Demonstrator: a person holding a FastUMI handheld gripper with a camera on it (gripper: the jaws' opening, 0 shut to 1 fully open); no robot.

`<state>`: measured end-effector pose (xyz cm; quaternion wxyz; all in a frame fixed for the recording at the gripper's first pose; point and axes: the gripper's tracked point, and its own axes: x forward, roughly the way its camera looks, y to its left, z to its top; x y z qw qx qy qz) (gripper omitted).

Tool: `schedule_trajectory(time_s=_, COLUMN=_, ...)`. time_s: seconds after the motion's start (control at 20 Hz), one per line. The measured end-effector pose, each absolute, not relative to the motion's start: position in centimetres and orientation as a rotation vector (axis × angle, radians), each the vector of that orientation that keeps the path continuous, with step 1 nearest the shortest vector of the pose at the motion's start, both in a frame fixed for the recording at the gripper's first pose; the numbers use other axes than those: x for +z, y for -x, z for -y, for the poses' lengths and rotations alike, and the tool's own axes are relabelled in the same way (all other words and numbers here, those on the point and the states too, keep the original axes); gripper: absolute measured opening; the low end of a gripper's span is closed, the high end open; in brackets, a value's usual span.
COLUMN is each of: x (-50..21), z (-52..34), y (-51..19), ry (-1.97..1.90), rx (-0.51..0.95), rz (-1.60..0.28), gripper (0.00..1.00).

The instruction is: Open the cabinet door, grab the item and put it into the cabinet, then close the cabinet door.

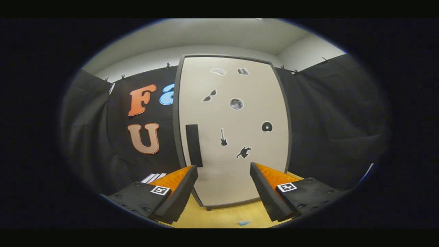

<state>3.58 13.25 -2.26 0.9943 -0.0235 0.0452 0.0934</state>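
A tall cabinet with a pale door in a dark frame stands upright on the wooden table, straight ahead of me. The door is shut. It carries several small dark stickers and a black vertical handle near its left edge. My gripper is open, its fingers spread wide with nothing between them. The left fingertip sits just below the handle, a short way in front of the door. A small light-blue item lies on the table below and between the fingers, only partly seen.
The wooden table runs under the cabinet toward me. Black cloth walls close in on both sides and behind the cabinet. A white striped object lies to the left, behind the left finger.
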Motion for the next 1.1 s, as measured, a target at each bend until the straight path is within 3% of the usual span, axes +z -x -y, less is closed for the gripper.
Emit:
schedule_trajectory(time_s=0.55, x=-3.2, z=-20.3, y=-10.5, ry=0.096, rx=0.266, rz=-0.144, gripper=0.98)
schedule_trajectory(time_s=0.9, x=-3.7, z=-21.4, y=-13.7, ry=0.098, rx=0.258, rz=-0.178, gripper=0.74)
schedule_trajectory(time_s=1.0, x=-3.7, z=-21.0, y=-14.1, ry=0.103, rx=0.242, rz=-0.178, gripper=0.71)
schedule_trajectory(time_s=1.1, x=-3.6, z=-20.4, y=-14.7, ry=0.105, rx=0.216, rz=-0.179, gripper=0.60)
